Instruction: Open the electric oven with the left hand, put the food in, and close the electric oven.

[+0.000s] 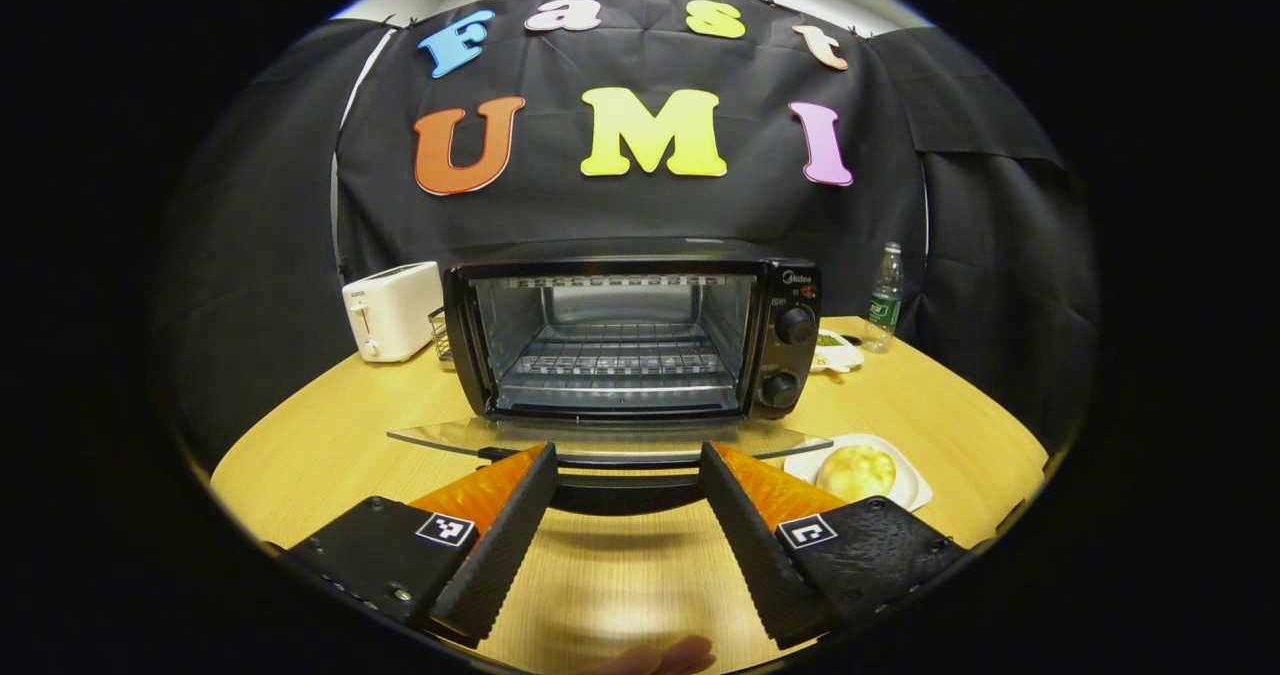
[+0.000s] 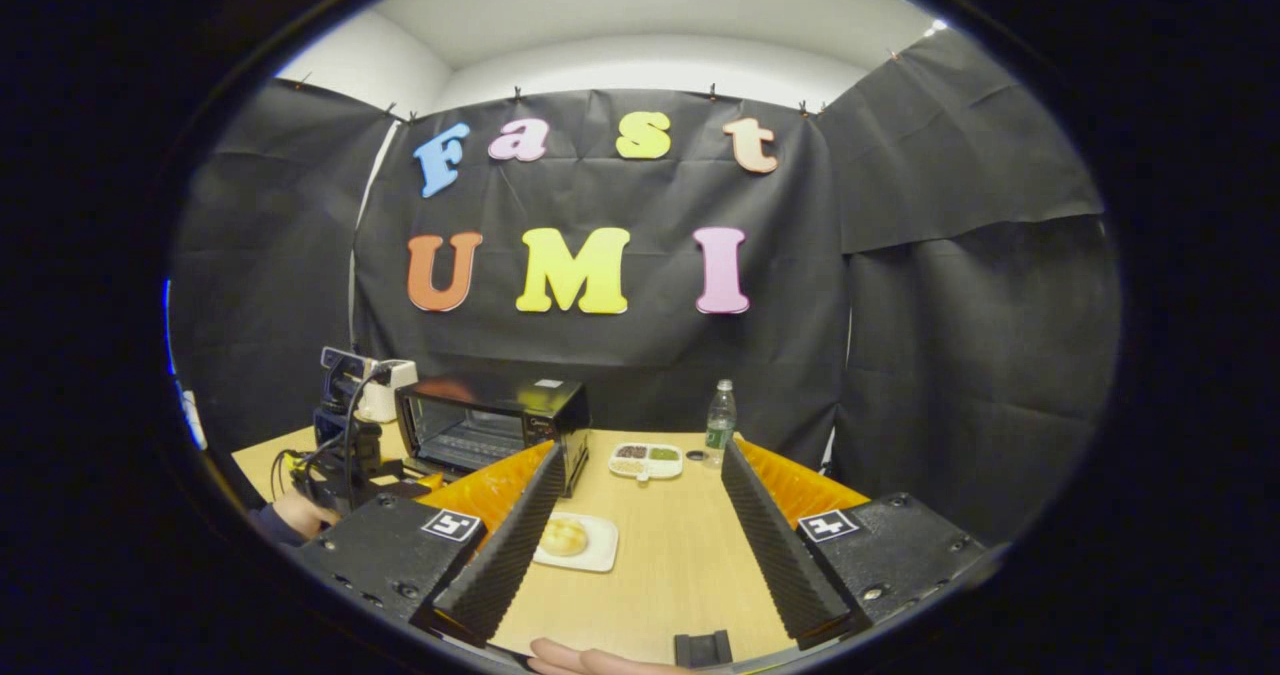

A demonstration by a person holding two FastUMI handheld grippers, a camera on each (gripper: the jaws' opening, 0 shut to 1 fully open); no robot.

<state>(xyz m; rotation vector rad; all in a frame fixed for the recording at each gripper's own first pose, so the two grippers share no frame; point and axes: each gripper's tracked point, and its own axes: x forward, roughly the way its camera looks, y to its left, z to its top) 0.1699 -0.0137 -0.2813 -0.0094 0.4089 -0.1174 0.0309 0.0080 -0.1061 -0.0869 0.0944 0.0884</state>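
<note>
Your left claw (image 1: 628, 475) is spread wide by the black oven's (image 1: 630, 340) dropped glass door (image 1: 610, 439) — your right claw (image 2: 637, 480) is spread too, near the round bun (image 2: 563, 536).

overhead light, sharp focus, glare on table (image 1: 600, 595), edges bowed.

Recording booth staged as a kitchen, not a real home: black cloth wall (image 2: 960, 305) clipped up on all sides, round wooden table (image 1: 330, 435) with electric oven (image 1: 630, 340), white toaster (image 1: 390, 310), water bottle (image 1: 884, 297), bun on plate (image 1: 858, 471).
</note>
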